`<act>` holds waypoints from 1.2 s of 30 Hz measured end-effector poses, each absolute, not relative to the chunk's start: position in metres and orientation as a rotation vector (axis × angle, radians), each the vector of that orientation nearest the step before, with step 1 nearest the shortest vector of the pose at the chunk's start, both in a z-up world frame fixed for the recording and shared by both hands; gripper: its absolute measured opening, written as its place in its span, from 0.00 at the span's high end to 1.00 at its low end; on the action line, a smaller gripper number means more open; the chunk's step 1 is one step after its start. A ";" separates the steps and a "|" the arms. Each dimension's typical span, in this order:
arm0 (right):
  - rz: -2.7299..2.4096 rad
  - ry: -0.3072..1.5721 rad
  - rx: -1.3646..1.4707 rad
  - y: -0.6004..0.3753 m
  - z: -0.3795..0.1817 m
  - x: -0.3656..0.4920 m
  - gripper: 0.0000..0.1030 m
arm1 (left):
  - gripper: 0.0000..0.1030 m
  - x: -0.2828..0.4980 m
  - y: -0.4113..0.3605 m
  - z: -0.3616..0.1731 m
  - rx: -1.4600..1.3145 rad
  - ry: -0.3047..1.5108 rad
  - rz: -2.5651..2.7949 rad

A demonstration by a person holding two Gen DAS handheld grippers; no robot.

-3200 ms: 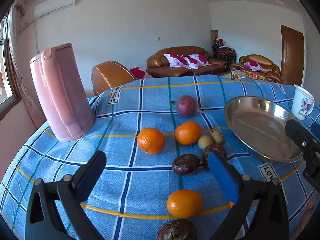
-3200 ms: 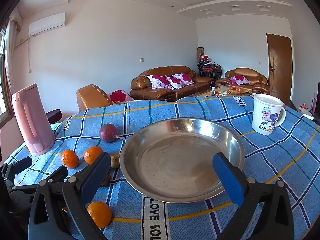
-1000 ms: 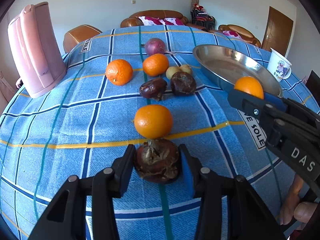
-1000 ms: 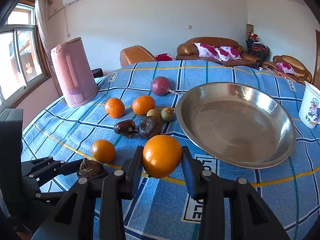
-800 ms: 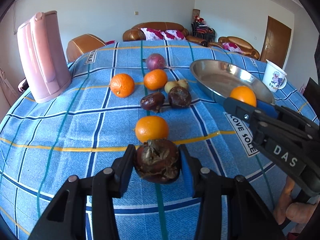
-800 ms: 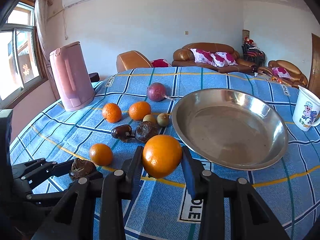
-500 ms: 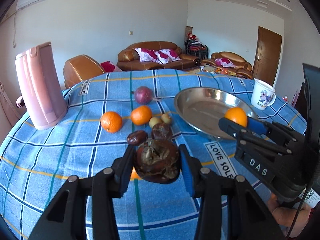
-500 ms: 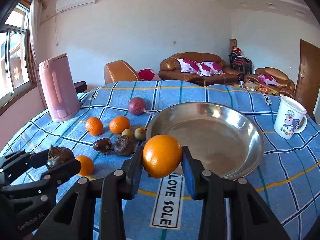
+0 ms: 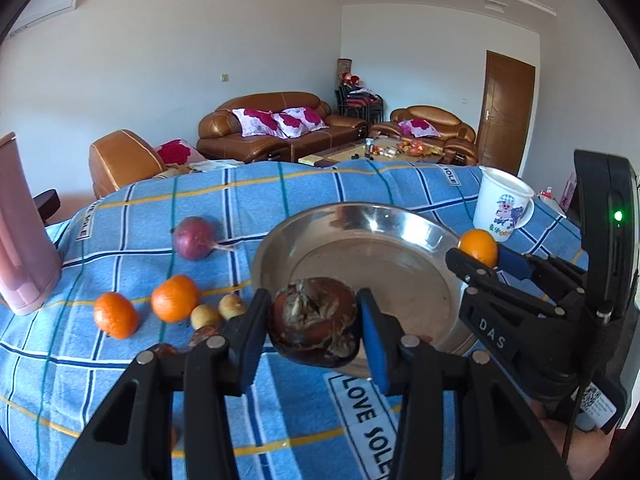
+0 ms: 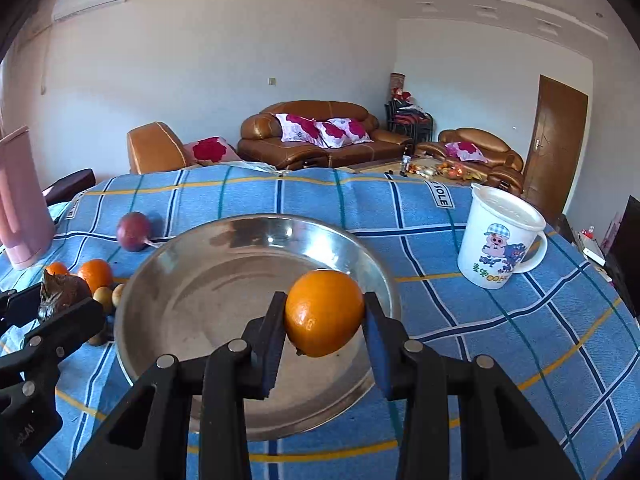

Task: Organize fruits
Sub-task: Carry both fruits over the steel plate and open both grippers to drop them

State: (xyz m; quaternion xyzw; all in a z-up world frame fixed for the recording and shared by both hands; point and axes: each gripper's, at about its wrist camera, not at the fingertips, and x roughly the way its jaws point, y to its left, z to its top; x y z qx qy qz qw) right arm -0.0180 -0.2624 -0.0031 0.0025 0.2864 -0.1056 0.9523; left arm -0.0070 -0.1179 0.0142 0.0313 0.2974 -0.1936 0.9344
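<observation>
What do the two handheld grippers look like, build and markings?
Both are black plastic scissor-type frames with silver rivets at the pivots. The left gripper has one black pad and one blue pad; the right gripper has the same. White "DAS" lettering runs along the right gripper's side in the left view, with a black module showing a green LED behind it.

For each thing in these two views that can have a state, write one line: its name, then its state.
Left tool: shut on the dark fruit, held off the cloth.
Right tool: shut on the orange, above the bowl.
Bowl: upright, empty.
Mug: upright on the cloth.
Purple fruit: resting on the cloth beside the bowl.
</observation>
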 end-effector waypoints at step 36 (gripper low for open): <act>-0.122 0.702 0.188 -0.298 -0.024 0.010 0.61 | 0.56 0.047 -0.172 -0.029 0.110 0.790 -0.389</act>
